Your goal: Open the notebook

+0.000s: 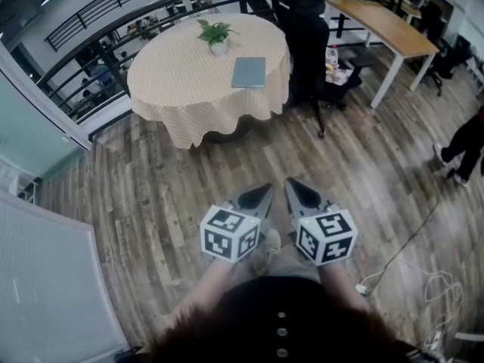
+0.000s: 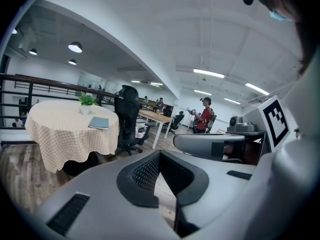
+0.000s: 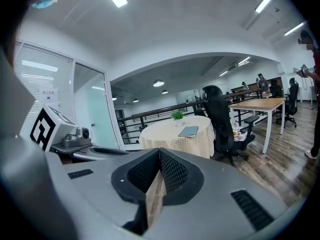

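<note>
A grey-blue notebook [image 1: 249,72] lies shut on a round table [image 1: 174,89] with a checked cloth, far ahead of me. It also shows in the left gripper view as the notebook [image 2: 99,123] and in the right gripper view as the notebook [image 3: 189,131]. My left gripper [image 1: 266,191] and right gripper [image 1: 291,184] are held side by side over the wooden floor, well short of the table. Both point toward it. Each has its jaws together with nothing between them. The left gripper [image 2: 161,156] and the right gripper [image 3: 159,156] fill the lower part of their own views.
A small potted plant [image 1: 215,36] stands on the table behind the notebook. A black office chair [image 1: 306,44] sits right of the table, with a wooden desk [image 1: 386,25] beyond. A person [image 1: 465,146] stands at the right. A white cable [image 1: 408,240] crosses the floor. A railing [image 1: 91,21] runs behind.
</note>
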A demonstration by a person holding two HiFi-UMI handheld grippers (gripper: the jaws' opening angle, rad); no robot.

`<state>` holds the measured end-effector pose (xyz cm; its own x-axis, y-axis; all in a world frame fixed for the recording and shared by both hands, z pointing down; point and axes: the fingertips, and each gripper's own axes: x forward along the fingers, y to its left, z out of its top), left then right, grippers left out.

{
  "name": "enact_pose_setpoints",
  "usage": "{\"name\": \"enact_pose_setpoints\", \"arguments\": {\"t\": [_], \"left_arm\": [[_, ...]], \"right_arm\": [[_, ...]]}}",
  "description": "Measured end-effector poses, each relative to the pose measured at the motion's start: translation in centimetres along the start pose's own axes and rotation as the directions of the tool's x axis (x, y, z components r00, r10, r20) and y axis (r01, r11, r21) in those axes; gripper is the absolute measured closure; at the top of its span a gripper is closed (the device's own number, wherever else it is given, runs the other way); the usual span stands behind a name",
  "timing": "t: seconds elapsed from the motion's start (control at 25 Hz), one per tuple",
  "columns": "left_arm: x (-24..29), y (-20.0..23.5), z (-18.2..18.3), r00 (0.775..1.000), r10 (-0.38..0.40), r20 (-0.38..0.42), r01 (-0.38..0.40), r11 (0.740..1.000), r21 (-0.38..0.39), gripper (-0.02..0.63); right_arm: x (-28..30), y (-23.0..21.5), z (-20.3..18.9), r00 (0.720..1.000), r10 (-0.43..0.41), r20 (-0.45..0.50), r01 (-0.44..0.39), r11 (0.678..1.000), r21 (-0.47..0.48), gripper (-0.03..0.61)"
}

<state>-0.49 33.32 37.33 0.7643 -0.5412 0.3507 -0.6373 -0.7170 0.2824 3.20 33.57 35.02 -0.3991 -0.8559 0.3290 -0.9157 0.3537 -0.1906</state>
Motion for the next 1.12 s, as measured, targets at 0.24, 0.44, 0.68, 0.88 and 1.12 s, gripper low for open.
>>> {"name": "enact_pose_setpoints", "arguments": {"t": [0.24, 0.44, 0.68, 0.88, 1.12], "left_arm": [[4.7, 3.1, 4.0, 1.000, 0.006, 0.010, -0.007, 1.000, 0.010, 0.604], [8.3, 6.3, 6.8, 0.999, 0.027, 0.023, -0.027, 1.000, 0.011, 0.604], [12.0, 8.3, 8.8, 0.999, 0.043, 0.033, -0.043, 0.999, 0.009, 0.604], [14.2, 8.8, 9.1, 0.999, 0.032, 0.016, -0.032, 0.999, 0.003, 0.604], [15.3, 8.9, 8.5, 0.999, 0.032, -0.007, -0.032, 0.999, -0.013, 0.604]], "right_arm": [[5.0, -3.6, 3.6, 1.000, 0.024, 0.009, -0.024, 1.000, -0.011, 0.568], [9.1, -6.4, 5.9, 0.999, 0.051, 0.012, -0.051, 0.999, -0.018, 0.567], [12.0, -9.2, 7.1, 0.998, 0.060, 0.009, -0.059, 0.998, -0.020, 0.568], [13.5, -10.4, 6.9, 0.998, 0.060, -0.016, -0.060, 0.998, -0.020, 0.566], [14.4, -11.5, 6.4, 0.998, 0.056, -0.038, -0.056, 0.998, 0.000, 0.567]]}}
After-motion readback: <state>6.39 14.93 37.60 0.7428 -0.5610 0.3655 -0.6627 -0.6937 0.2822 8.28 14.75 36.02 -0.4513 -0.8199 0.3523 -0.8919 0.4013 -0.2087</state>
